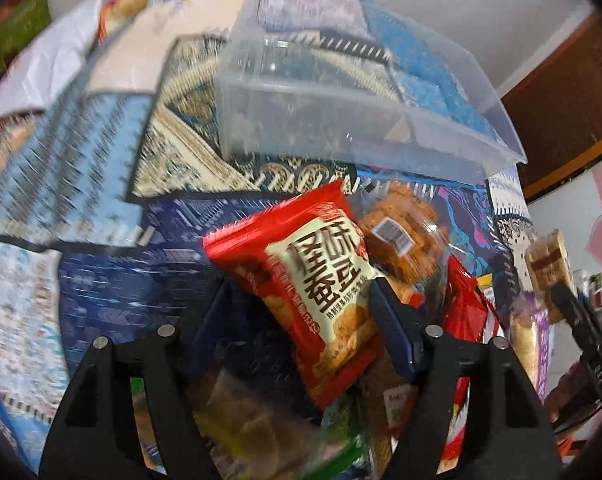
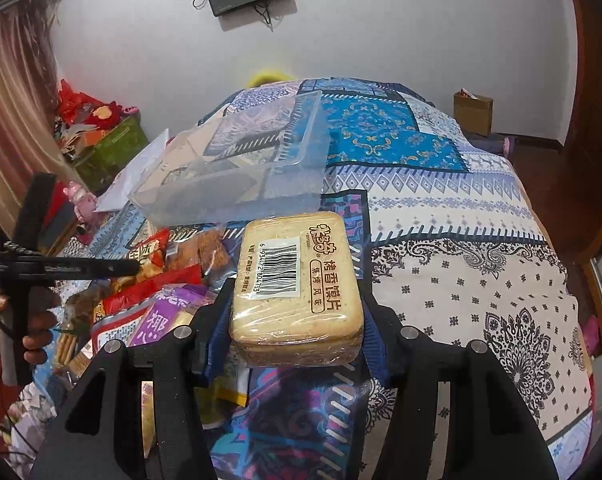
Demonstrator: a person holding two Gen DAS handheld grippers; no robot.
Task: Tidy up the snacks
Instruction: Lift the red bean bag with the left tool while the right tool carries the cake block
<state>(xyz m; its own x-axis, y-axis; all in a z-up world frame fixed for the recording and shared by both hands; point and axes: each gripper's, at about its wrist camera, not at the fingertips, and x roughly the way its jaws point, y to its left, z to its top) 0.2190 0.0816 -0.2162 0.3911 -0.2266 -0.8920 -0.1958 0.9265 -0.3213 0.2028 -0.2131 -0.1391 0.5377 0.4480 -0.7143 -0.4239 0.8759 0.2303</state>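
Observation:
My left gripper (image 1: 301, 292) is shut on a red snack bag (image 1: 301, 280) with a cream label and holds it above a heap of snack packs (image 1: 405, 240). My right gripper (image 2: 297, 300) is shut on a tan wrapped pack of toasted bun slices (image 2: 297, 280) with a barcode, held above the bed. A clear plastic bin (image 1: 341, 92) lies on the quilt beyond the heap; it also shows in the right wrist view (image 2: 241, 168). The left gripper also shows at the left of the right wrist view (image 2: 137, 268), and the right gripper with its tan pack shows at the right edge of the left wrist view (image 1: 553, 280).
A patchwork quilt (image 2: 461, 240) covers the bed. More snack packs (image 2: 157, 300) lie at its near left. A white bag (image 2: 141, 176) lies left of the bin. A green box (image 2: 113, 152) and a cardboard box (image 2: 473, 114) stand on the floor beyond.

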